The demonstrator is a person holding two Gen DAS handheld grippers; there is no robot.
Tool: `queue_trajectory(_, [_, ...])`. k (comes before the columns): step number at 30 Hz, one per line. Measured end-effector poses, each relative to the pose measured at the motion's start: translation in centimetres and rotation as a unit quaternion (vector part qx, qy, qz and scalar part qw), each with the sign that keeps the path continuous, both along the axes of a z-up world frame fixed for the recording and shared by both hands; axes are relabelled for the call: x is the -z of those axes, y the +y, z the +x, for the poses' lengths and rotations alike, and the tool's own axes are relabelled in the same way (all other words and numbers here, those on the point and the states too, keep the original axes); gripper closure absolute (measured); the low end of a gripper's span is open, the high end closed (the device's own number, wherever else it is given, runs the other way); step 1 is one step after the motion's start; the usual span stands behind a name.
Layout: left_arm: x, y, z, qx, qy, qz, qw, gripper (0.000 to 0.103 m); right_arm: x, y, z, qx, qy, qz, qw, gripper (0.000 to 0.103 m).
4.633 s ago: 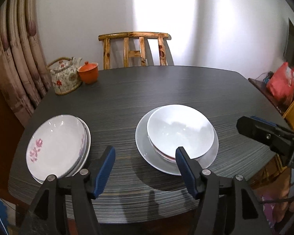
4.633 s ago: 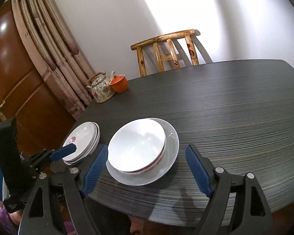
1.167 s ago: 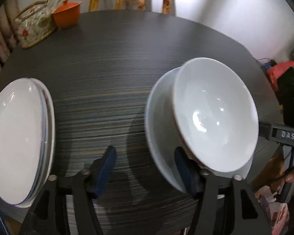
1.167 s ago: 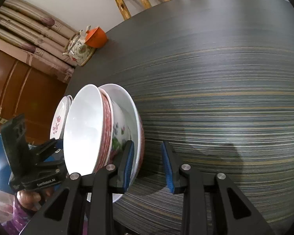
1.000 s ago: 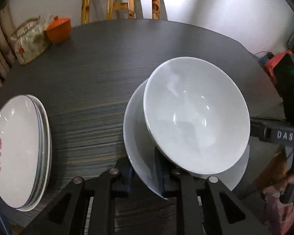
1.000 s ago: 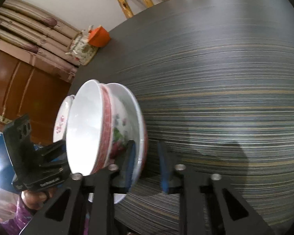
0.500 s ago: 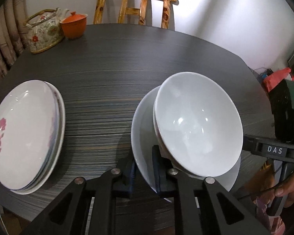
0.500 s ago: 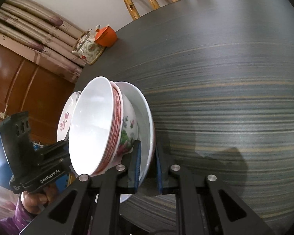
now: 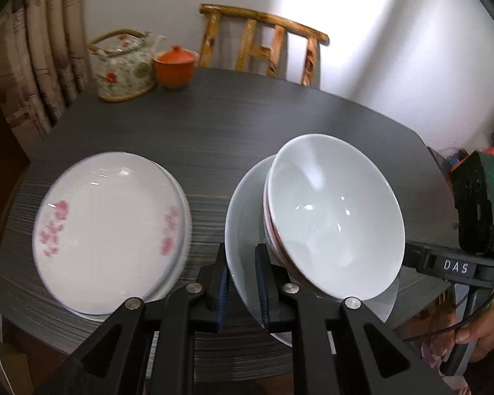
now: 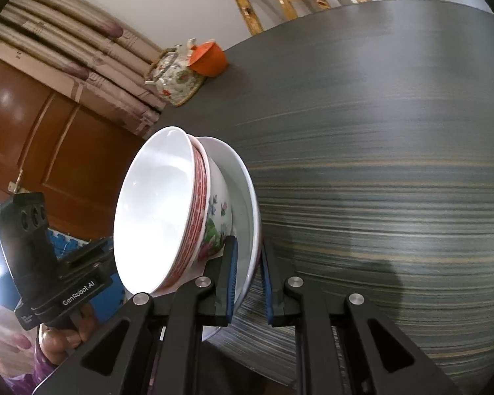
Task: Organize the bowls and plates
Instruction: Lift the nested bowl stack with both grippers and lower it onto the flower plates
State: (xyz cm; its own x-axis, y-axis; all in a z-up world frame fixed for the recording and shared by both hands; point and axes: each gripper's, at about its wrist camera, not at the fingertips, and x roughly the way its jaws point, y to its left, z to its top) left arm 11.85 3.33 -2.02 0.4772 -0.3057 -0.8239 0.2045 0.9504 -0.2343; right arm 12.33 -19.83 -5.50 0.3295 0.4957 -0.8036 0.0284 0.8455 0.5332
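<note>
Left wrist view: I have my left gripper (image 9: 241,283) clamped on the white plate's (image 9: 243,227) near rim and my right gripper (image 10: 248,279) pinching its opposite rim, stacked bowls (image 9: 332,210) riding on it above the table's (image 9: 214,131) near edge, beside the flowered plates (image 9: 108,230).

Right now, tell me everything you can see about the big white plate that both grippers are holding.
The white plate is plain, glossy and ceramic-looking, wide with a raised rim. It carries two nested bowls: a plain white bowl inside a red-banded floral bowl. The left gripper and right gripper each pinch its rim on opposite sides. It looks tilted above the dark table, beside the pink-flowered plates.
</note>
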Motion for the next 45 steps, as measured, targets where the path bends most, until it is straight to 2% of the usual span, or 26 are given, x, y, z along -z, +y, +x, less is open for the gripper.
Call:
queue_trajectory(10, [-2.5,7.5,0.5,-0.068,-0.021,0.012,0.9974,0.090,-1.5,6.5,3.1,-0.044,-0.006,0.009,0.999,0.089])
queue_trajectory(18, [-1.1,13.1,0.7,-0.109,-0.009,0.016,0.9939,0.090,-1.2,12.6,6.5,-0.079,-0.005,0.012,0.997,0.089])
queue_trajectory(23, [-0.1,15.0,1.2,-0.124,-0.007,0.013,0.9921,0.090,-0.2,15.0,8.1,-0.089,0.004,0.013,0.996,0.089])
queue_trajectory(33, [1.8,17.0,1.9,-0.135,0.007,0.005,0.9908,0.090,1.8,17.7,9.3,-0.101,0.016,0.001,0.995,0.089])
queue_trajectory(45, [2.7,16.9,2.4,-0.130,0.001,0.015,0.9914,0.090,2.6,17.7,9.0,-0.097,0.021,-0.001,0.995,0.088])
